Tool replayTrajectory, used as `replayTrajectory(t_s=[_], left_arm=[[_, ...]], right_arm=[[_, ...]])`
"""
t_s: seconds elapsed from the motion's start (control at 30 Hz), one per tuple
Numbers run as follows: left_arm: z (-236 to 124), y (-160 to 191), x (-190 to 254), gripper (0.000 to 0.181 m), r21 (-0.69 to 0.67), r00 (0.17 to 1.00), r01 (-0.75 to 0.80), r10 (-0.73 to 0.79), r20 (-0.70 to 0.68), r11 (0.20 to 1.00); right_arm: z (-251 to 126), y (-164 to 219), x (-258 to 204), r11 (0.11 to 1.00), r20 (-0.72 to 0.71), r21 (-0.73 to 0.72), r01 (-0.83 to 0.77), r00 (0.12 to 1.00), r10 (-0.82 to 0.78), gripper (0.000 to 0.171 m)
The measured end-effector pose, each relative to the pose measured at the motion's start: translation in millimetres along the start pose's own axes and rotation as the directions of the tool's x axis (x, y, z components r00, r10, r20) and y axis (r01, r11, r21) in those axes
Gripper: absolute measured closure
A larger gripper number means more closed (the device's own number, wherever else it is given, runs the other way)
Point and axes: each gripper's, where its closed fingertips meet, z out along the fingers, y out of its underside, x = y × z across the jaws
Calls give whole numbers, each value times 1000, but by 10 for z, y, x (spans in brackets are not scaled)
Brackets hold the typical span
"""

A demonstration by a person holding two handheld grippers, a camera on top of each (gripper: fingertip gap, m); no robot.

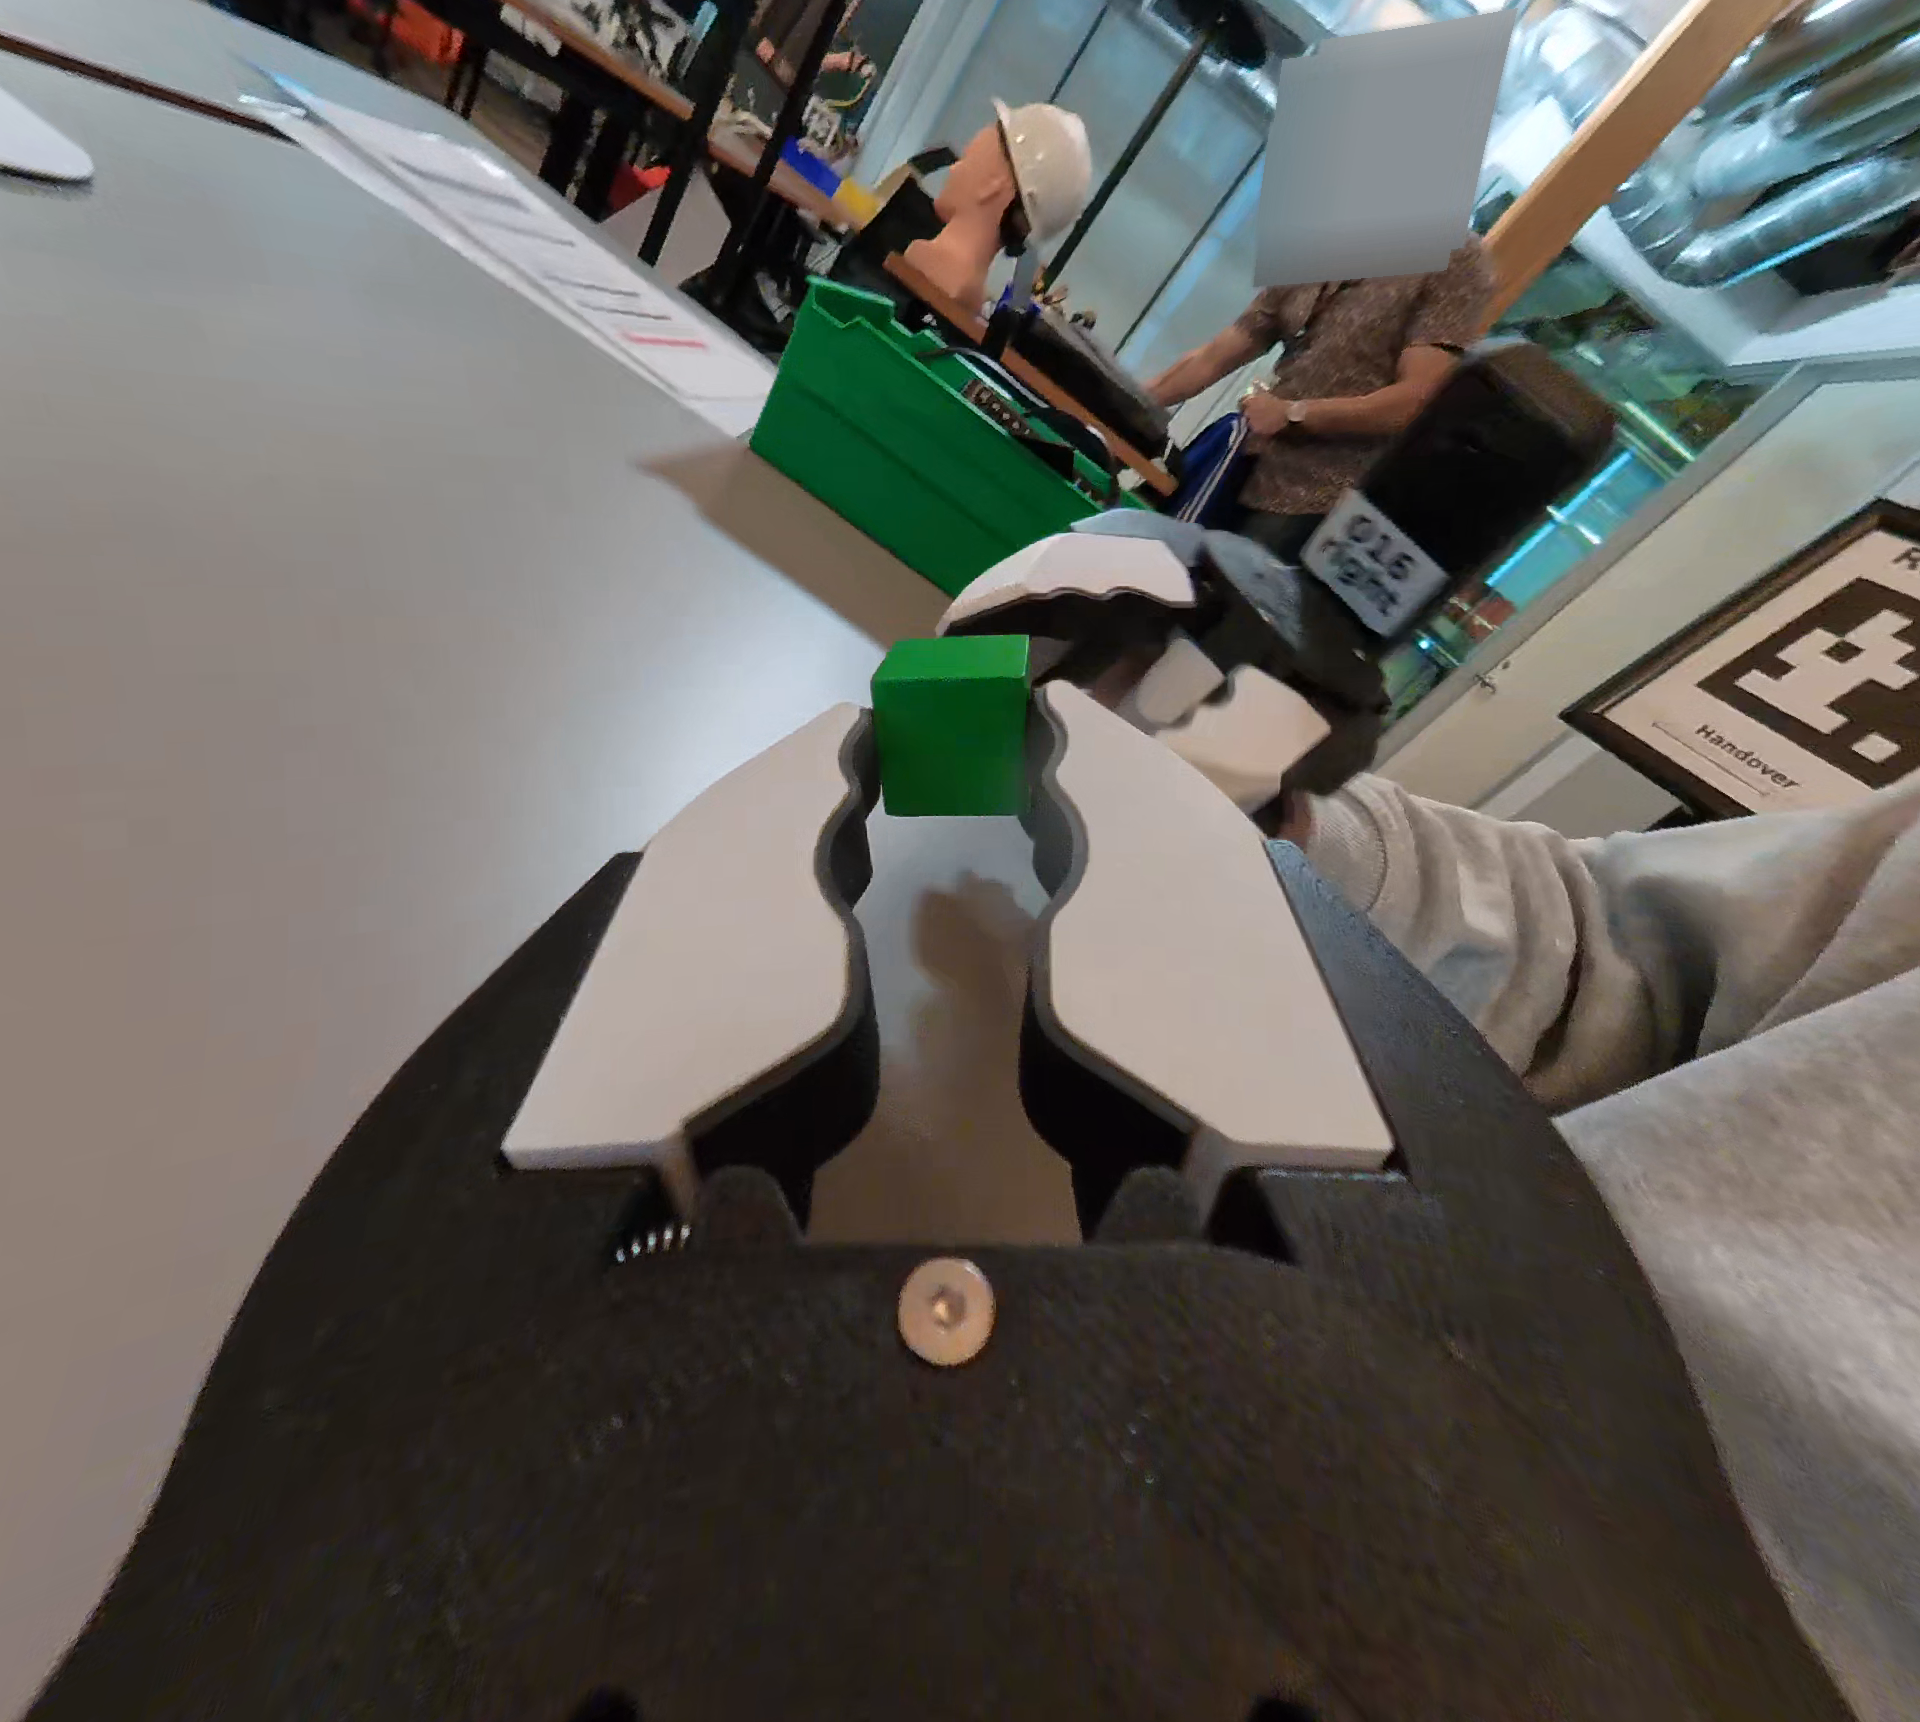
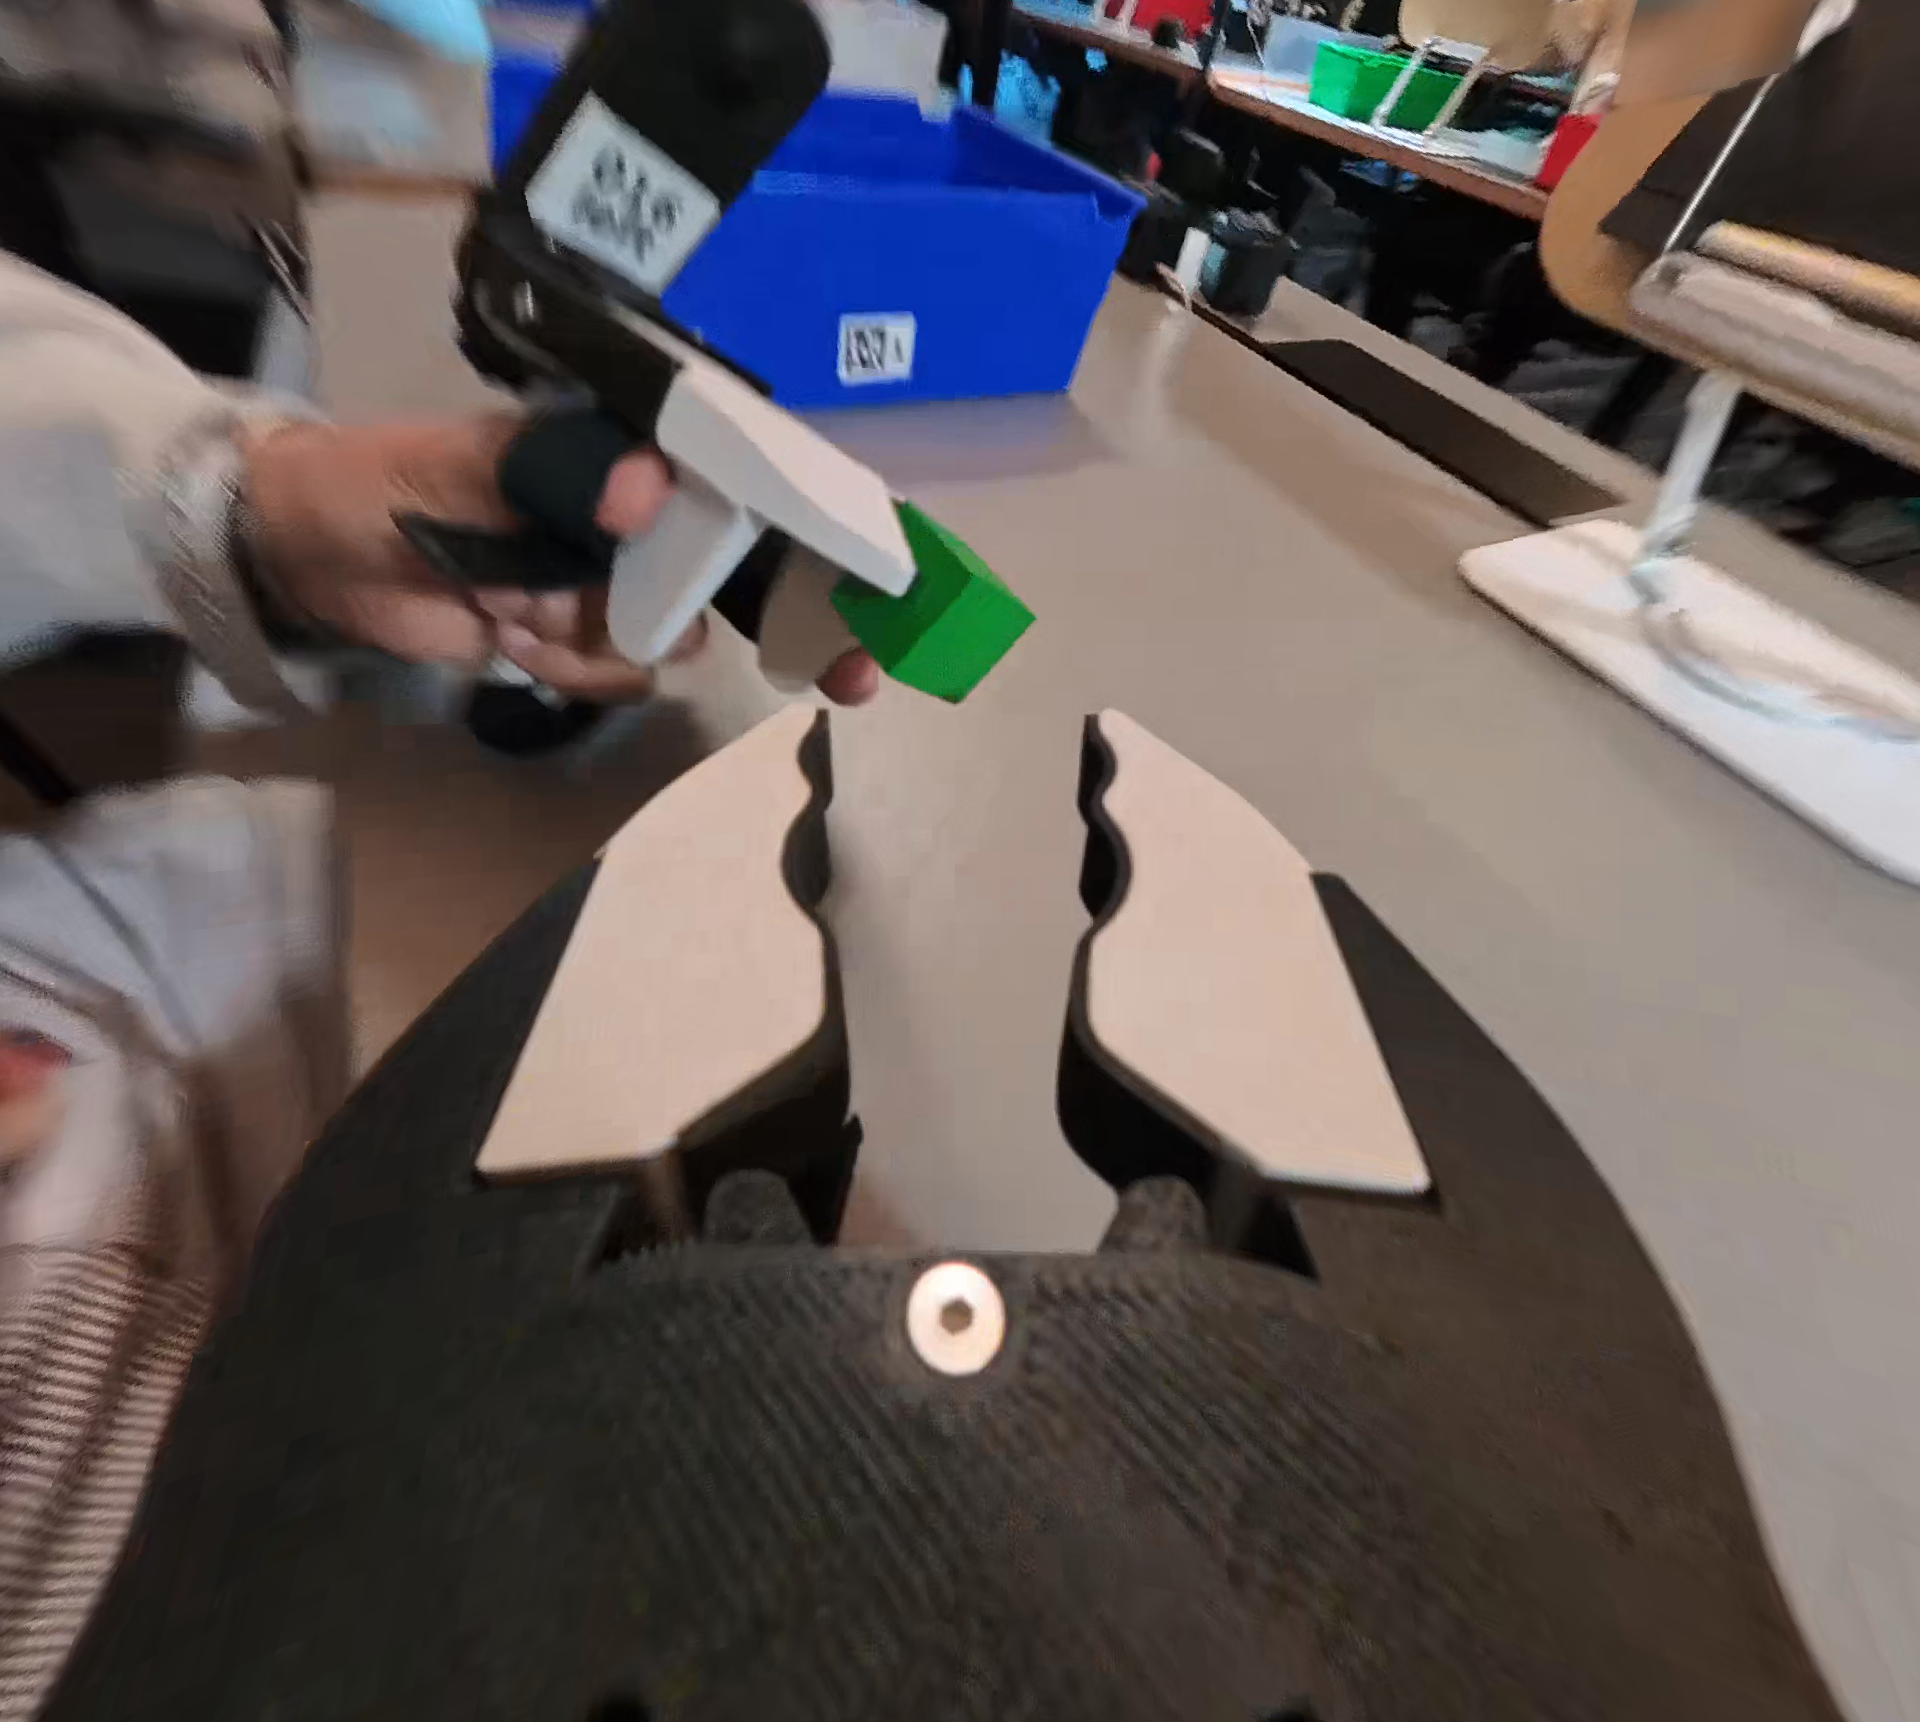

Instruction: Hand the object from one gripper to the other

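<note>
A green block (image 1: pixel 951 727) is pinched between the fingertips of my left gripper (image 1: pixel 951 714) and held above the grey table (image 1: pixel 312 633). My right gripper's upper finger (image 1: pixel 1070 576) shows just behind and to the right of the block, close to it. In the right wrist view, my right gripper (image 2: pixel 956 727) is open and empty. The block (image 2: pixel 945 623) sits just beyond its left fingertip, held out by the left gripper (image 2: pixel 873 618) in a person's hand (image 2: pixel 416 529).
A green bin (image 1: pixel 883 446) and a blue bin (image 2: pixel 914 270) stand on the table. A paper sheet (image 1: pixel 499 218) lies at the far edge. A framed marker board (image 1: pixel 1818 664) and a white monitor stand (image 2: pixel 1714 664) are at the right. A person (image 1: pixel 1351 384) stands beyond the table.
</note>
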Motion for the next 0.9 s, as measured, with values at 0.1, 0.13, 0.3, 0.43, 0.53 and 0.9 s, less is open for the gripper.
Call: replayTrajectory(t_s=[0.1, 0.13, 0.3, 0.43, 0.53, 0.9], left_arm=[[3, -11, 69, 154, 2, 999, -35, 35, -41, 999], [15, 3, 112, 154, -3, 997, -47, 47, -63, 999], [82, 89, 255, 154, -33, 989, -96, 91, -117, 995], [80, 74, 293, 154, -18, 987, -79, 76, -144, 997], [66, 47, 307, 154, -2, 985, -62, 61, -161, 998], [65, 31, 366, 154, 15, 979, -51, 53, -194, 999]], right_arm=[[-72, -128, 40, 946, 139, 108, -305, 947, 289, 125], [-91, -160, 60, 914, 179, 132, -384, 916, 359, 125], [-141, -248, 37, 807, 332, 148, -572, 797, 505, 128], [-105, -246, -78, 782, 402, 99, -616, 743, 535, 130], [-87, -251, -124, 770, 424, 85, -633, 722, 547, 134], [-79, -243, -168, 769, 443, 69, -636, 710, 547, 143]])
